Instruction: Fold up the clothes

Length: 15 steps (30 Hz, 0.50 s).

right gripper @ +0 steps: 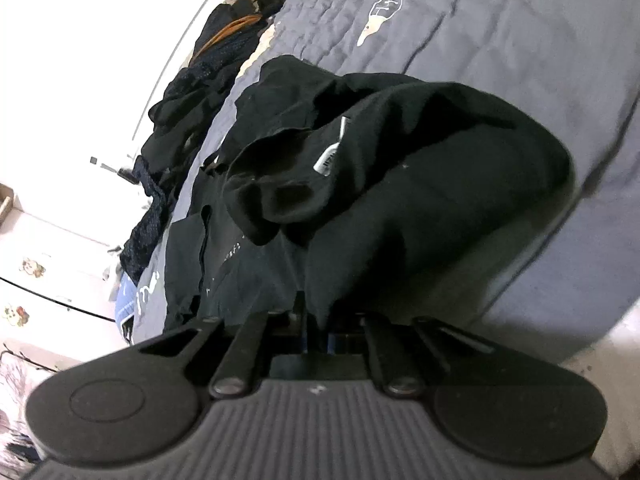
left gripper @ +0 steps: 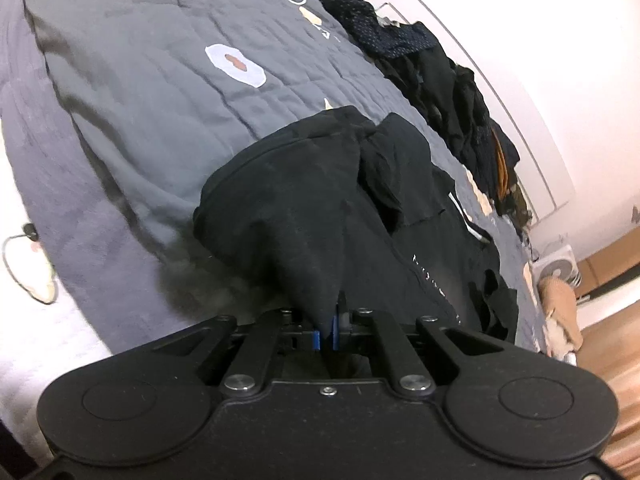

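Observation:
A black garment [left gripper: 320,208] lies bunched on the grey quilt [left gripper: 160,80] of a bed. My left gripper [left gripper: 327,326] is shut on a pinched corner of the black garment, the cloth rising in a peak out of its blue pads. In the right wrist view the same black garment [right gripper: 400,184], with a white label at its neck, drapes toward me. My right gripper [right gripper: 316,322] is shut on another edge of it, the fingertips buried in dark cloth.
A heap of dark clothes [left gripper: 440,80] runs along the far edge of the bed by a white wall, seen also as dark clothes [right gripper: 188,92] at the left. A small white fan [left gripper: 558,270] stands on the wooden floor. A white sheet [right gripper: 540,340] borders the quilt.

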### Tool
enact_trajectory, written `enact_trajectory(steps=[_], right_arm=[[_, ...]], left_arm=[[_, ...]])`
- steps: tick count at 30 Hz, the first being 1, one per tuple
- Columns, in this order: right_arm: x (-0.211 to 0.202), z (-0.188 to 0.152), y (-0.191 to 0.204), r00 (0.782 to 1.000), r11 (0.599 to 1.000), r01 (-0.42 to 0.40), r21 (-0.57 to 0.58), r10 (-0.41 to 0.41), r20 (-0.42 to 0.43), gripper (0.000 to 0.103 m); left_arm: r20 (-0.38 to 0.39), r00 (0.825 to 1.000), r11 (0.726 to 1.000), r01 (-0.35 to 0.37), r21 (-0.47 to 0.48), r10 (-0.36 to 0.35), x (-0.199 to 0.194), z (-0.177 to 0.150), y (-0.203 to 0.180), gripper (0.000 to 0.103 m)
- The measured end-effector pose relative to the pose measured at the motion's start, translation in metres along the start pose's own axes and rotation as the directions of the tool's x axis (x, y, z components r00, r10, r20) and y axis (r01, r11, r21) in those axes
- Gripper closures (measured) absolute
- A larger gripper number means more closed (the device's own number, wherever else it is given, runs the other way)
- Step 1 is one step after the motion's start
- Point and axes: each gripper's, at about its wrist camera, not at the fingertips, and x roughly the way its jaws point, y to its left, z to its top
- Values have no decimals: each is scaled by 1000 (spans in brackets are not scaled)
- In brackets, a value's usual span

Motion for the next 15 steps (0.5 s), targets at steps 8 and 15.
enact_trajectory(steps=[8, 15], right_arm=[[-23, -13, 3, 1000, 1000, -3, -10, 3, 8, 96], [-40, -32, 1, 999, 999, 40, -26, -41, -30, 96]], left_arm=[[-20, 1000, 999, -8, 36, 9, -18, -1, 1, 98], [-63, 997, 995, -35, 94, 41, -34, -7, 2, 98]])
